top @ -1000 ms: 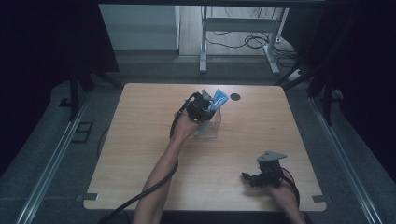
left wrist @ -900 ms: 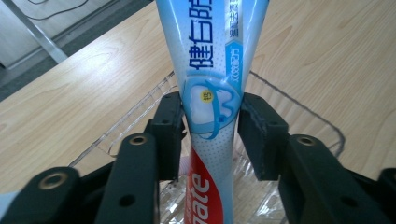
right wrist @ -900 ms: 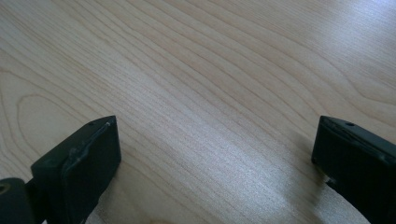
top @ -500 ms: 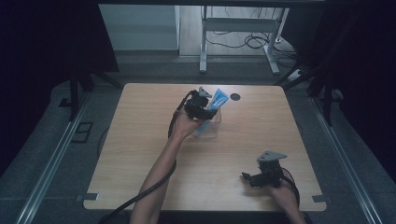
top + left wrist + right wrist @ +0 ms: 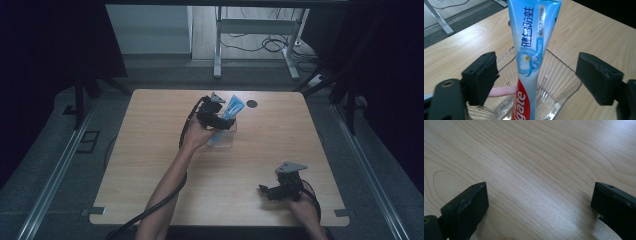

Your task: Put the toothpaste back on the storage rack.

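- Step in hand, as I read it: dropping off the toothpaste tube (image 5: 530, 50) into the clear plastic container (image 5: 560, 75); the release looks done, tube standing on its own.
- Left gripper (image 5: 216, 114) sits over the container at the far middle of the table (image 5: 150, 150), held by the left hand (image 5: 196, 136).
- Left gripper view: jaws have just been opening and now stand spread wide, one either side of the tube, clear gaps both sides, pads not touching it.
- Tube is blue-white with a red lower part, leaning upright, bottom end down inside the container, top sticking out above the rim.
- A pink thing (image 5: 500, 91) lies low in the container beside the tube; could be a toothbrush handle, can't tell.
- Next move, my call: back the left gripper up and away without clipping the tube, since it only leans on the container wall and could tip.
- Right gripper (image 5: 272, 190) rests near the table's near right corner, well apart from the container, in the right hand (image 5: 302, 207).
- Right gripper view: jaws spread, nothing between them, bare wood below.
- Small dark round spot (image 5: 252, 104) on the table just right of the tube top, not involved.
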`<state>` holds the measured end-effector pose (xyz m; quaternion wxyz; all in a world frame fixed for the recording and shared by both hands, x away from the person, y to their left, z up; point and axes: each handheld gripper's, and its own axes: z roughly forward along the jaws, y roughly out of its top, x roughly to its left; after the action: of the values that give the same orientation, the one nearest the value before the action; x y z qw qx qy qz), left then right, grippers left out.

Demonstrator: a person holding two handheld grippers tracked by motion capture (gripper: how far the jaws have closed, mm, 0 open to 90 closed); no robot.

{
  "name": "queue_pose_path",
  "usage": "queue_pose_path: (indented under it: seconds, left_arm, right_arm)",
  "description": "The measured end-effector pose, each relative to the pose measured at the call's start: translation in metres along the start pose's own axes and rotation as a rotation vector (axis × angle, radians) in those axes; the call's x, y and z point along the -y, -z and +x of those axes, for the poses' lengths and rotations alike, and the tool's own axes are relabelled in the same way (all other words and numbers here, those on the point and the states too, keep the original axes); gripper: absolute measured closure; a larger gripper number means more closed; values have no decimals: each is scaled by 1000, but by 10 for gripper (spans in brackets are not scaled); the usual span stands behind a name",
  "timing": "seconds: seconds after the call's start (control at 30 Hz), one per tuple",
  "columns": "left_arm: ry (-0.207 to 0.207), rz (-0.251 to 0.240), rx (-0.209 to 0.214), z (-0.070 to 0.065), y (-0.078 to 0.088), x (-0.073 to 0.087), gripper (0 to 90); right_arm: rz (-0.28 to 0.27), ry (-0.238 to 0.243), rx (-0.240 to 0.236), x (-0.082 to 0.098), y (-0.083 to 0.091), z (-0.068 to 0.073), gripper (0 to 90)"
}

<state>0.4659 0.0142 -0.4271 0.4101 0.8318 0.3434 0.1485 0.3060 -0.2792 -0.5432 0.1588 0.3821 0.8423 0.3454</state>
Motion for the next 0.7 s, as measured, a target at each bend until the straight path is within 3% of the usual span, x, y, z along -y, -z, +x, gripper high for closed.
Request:
queue_pose_path:
  seconds: [0.23, 0.7]
  left_arm:
    - [2, -8, 13, -1, 9, 0, 132]
    - [-27, -19, -3, -7, 23, 4, 130]
  right_arm:
    - [0, 1, 0, 0, 0, 0, 8]
    - [-1, -1, 0, 0, 0, 0, 8]
